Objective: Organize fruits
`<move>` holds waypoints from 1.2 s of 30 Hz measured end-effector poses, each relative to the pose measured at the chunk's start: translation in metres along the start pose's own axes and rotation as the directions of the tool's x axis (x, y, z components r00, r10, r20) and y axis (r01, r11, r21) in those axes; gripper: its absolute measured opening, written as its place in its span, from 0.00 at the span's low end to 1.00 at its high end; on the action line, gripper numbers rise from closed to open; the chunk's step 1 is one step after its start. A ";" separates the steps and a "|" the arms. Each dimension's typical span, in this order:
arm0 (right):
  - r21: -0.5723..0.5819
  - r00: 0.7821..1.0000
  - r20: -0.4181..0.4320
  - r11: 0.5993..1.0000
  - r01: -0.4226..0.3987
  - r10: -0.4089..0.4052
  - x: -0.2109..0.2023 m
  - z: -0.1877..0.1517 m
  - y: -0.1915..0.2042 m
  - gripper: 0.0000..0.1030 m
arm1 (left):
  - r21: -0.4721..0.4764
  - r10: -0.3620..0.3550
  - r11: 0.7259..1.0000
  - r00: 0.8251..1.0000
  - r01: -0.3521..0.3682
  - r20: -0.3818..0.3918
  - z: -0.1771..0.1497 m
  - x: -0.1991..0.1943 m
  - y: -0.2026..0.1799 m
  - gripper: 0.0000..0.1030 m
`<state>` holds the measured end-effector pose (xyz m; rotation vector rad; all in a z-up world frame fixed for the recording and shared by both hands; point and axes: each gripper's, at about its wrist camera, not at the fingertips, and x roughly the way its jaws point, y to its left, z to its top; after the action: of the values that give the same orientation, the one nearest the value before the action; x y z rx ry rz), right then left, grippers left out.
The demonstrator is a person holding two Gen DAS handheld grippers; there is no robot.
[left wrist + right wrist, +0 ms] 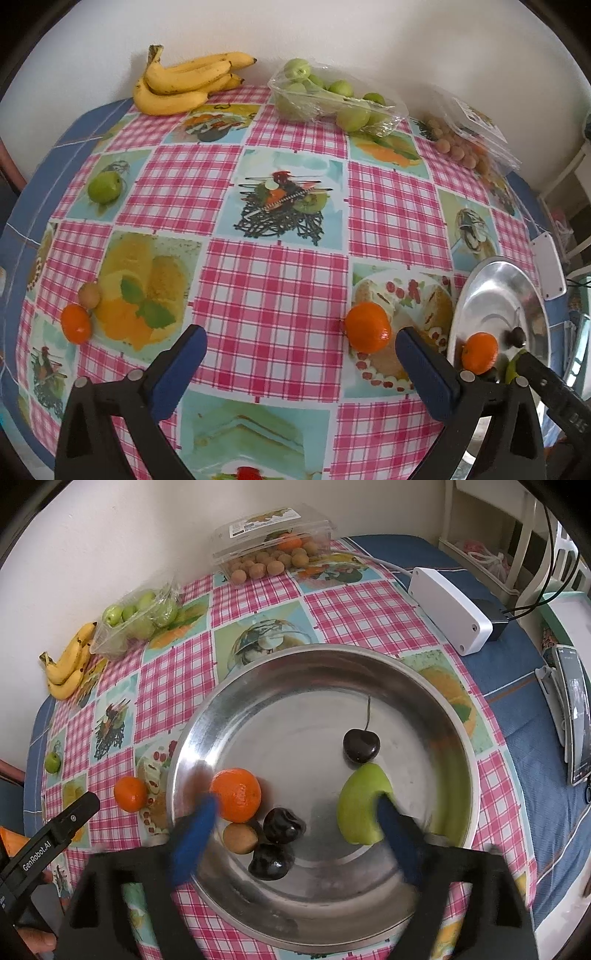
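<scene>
A steel plate [280,672] holds a tangerine [236,794], a green fruit [360,808], a stemmed cherry [360,746], two dark fruits [282,825] and a small brown fruit [239,837]. My right gripper [295,812] is open and empty just above these fruits. My left gripper [301,349] is open and empty above the checked cloth. A loose tangerine [368,326] lies on the cloth just inside its right finger. Another tangerine [75,324] and a brown fruit [89,294] lie far left. A green fruit [104,187] lies further back. The plate also shows in the left wrist view [495,291].
Bananas [181,83], an open tray of green fruits [332,98] and a clear box of brown fruits [465,144] stand along the back wall. A white power box [448,609] and a phone on a stand [570,709] lie right of the plate.
</scene>
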<state>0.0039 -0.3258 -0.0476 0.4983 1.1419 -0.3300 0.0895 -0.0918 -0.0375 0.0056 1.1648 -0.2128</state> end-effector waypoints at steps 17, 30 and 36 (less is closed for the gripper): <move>0.017 0.998 -0.041 0.999 0.038 -0.037 0.003 -0.003 -0.004 1.00 | 0.031 0.011 0.999 1.000 -0.011 -0.007 -0.002 0.000 0.000 1.00; -0.026 0.998 -0.053 0.999 0.039 -0.041 -0.008 -0.016 0.018 1.00 | 0.034 0.020 0.999 0.999 -0.019 -0.035 -0.012 -0.004 0.016 1.00; -0.075 0.997 -0.075 0.997 0.007 -0.013 -0.006 -0.022 0.043 1.00 | -0.016 0.042 0.999 0.998 -0.043 -0.047 -0.019 -0.005 0.042 1.00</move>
<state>0.0056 -0.2777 -0.0409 0.4421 1.2260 -0.2781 0.0776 -0.0476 -0.0449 0.0205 1.2122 -0.1660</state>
